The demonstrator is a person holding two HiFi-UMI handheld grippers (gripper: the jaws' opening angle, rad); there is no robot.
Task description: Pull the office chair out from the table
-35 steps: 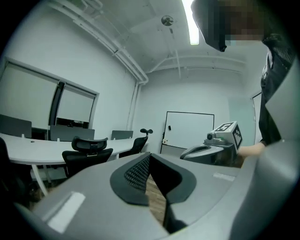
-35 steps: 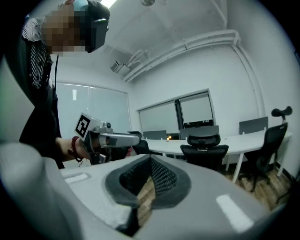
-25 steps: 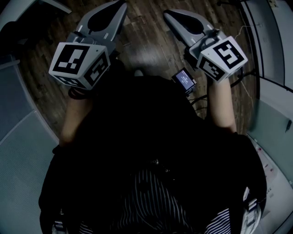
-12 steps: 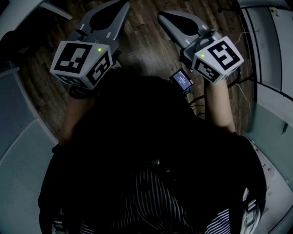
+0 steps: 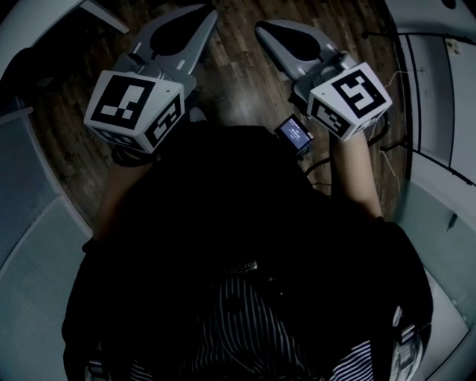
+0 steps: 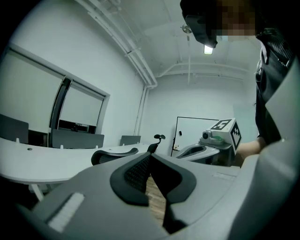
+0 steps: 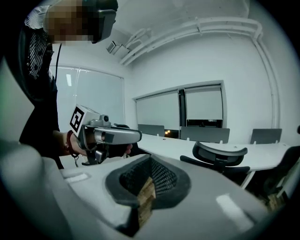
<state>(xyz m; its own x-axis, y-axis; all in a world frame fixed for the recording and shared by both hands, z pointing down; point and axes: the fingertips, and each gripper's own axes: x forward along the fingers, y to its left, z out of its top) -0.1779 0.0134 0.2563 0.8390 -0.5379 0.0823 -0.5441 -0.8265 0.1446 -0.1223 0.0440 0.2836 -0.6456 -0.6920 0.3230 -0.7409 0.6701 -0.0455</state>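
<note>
A black office chair (image 7: 220,157) with a curved headrest stands tucked against a long white table (image 7: 187,147) in the right gripper view. The left gripper view shows a black chair (image 6: 115,154) pushed under a white table (image 6: 42,164); I cannot tell whether it is the same chair. Both chairs are well away from the jaws. My left gripper (image 5: 210,13) and right gripper (image 5: 262,28) are held side by side over the wooden floor, both shut and empty. Each gripper view shows the other one: the right gripper (image 6: 211,143) and the left gripper (image 7: 105,133).
Wooden plank floor (image 5: 238,74) lies under the grippers. Pale table edges curve along the left (image 5: 30,223) and right (image 5: 439,149) of the head view. Several grey chairs (image 7: 206,133) line the far side of the table. A whiteboard (image 6: 192,129) hangs on the end wall.
Both grippers have travelled with the person across the wooden floor, and the table edges at the sides have shifted in the head view. The jaws stay shut and empty.
</note>
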